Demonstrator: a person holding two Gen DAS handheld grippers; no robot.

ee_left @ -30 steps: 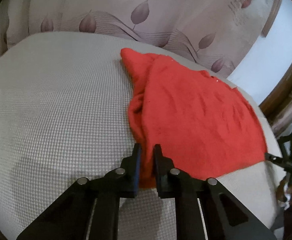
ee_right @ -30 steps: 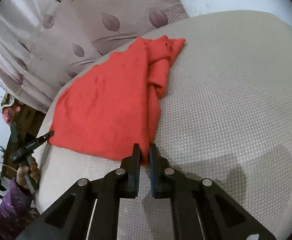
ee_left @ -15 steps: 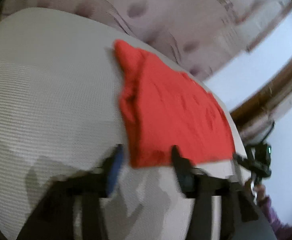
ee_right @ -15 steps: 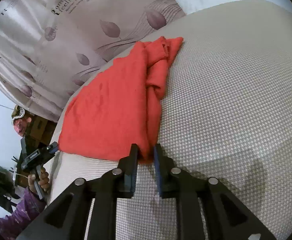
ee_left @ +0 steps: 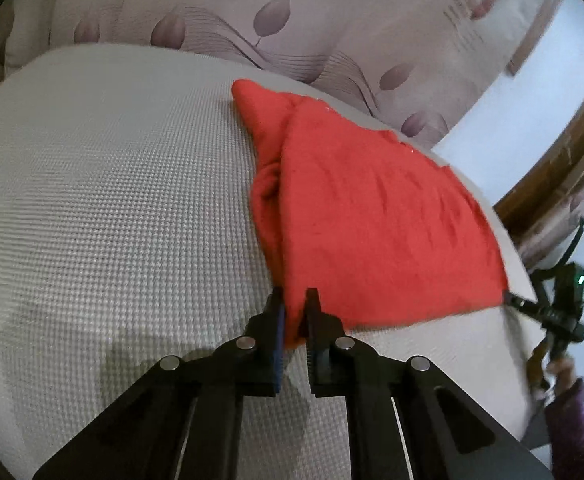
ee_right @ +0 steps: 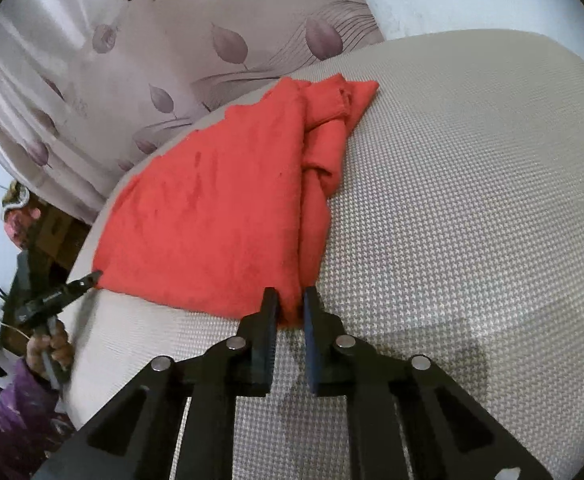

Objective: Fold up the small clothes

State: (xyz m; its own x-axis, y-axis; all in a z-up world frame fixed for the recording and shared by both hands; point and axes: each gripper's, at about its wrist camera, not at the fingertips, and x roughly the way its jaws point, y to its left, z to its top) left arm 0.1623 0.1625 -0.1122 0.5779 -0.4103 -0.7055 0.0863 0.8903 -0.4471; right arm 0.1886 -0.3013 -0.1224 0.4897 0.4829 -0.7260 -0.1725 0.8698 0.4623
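1. Red fleecy garment (ee_left: 372, 220), small and already folded at least once, lies flat on the pale grey houndstooth-weave cushion (ee_left: 111, 200). Its far edge is near the leaf-print curtain (ee_left: 292, 32). One long side is bunched into a thick roll.
2. Left gripper (ee_left: 294, 300): your fingers are closed on the near corner of the garment, at the foot of the bunched side, with red cloth pinched between them. A second ago it held the same corner. Half a second ago the fingers were spread wide and the view was blurred. So you let go and took a fresh bite.
3. Reading of that change: the new grip looks deeper than the old one. Judged only, it probably catches more layers, which a clean lift needs.
4. Middle of the garment: the top face is smooth with light creases and has not visibly shifted on the cushion since a second ago.
5. Right gripper (ee_right: 290, 300): fingers are clamped on its own near corner, with cloth visible between the pads. It has held that corner throughout, and the gap only eased slightly half a second ago.
6. State of task: both near corners are secured and the hem between them rests on the cushion. The next fold is not yet begun. You likely need to raise both corners together and carry them toward the far edge. Watch that the bunched roll does not drag.
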